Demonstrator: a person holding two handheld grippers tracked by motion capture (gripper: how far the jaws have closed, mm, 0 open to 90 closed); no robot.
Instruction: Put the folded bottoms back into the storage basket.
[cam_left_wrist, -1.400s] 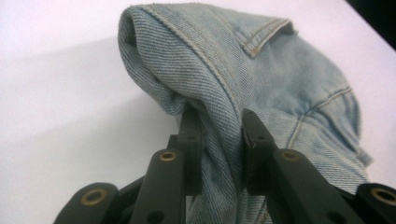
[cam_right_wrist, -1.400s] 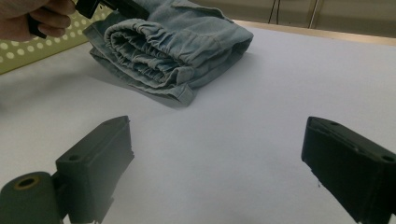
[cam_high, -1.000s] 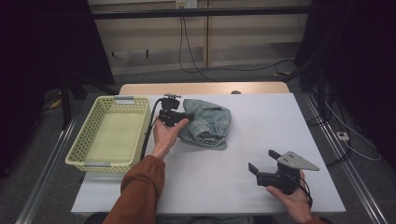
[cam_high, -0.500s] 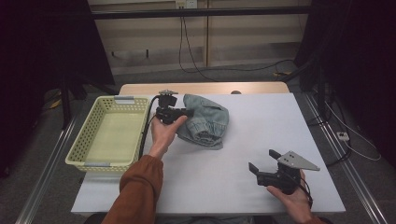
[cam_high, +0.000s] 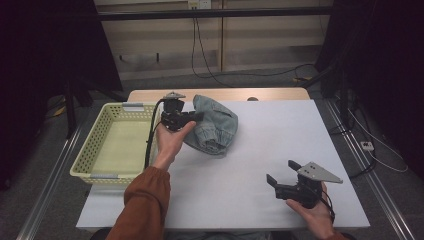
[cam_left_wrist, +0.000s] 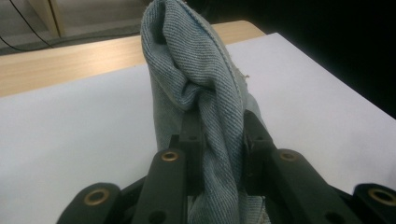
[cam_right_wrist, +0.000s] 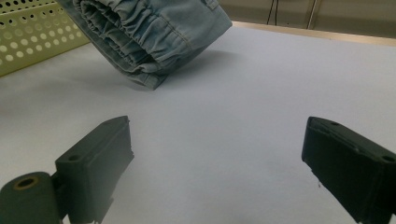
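Observation:
A crumpled light-blue denim garment (cam_high: 216, 126) lies at the back of the white table (cam_high: 280, 125), just right of the basket. My left gripper (cam_high: 196, 117) is shut on its near-left edge, and that edge is raised off the table. In the left gripper view the denim garment (cam_left_wrist: 198, 79) rises as a bunched fold pinched in my left gripper (cam_left_wrist: 219, 135). My right gripper (cam_high: 281, 171) rests open at the table's front right, apart from the cloth. In the right gripper view my right gripper (cam_right_wrist: 219, 154) has bare table between its jaws, with the denim garment's (cam_right_wrist: 149, 32) elastic cuff beyond.
A pale yellow perforated basket (cam_high: 88, 150) stands at the table's left side with nothing visible inside, and the basket's wall (cam_right_wrist: 32, 32) shows at the top left of the right gripper view. A wooden strip (cam_high: 270, 94) runs along the table's far edge. Cables lie on the floor beyond.
My left gripper has drawn the denim a little left toward the basket, with the gripped edge raised. The right gripper has not moved.

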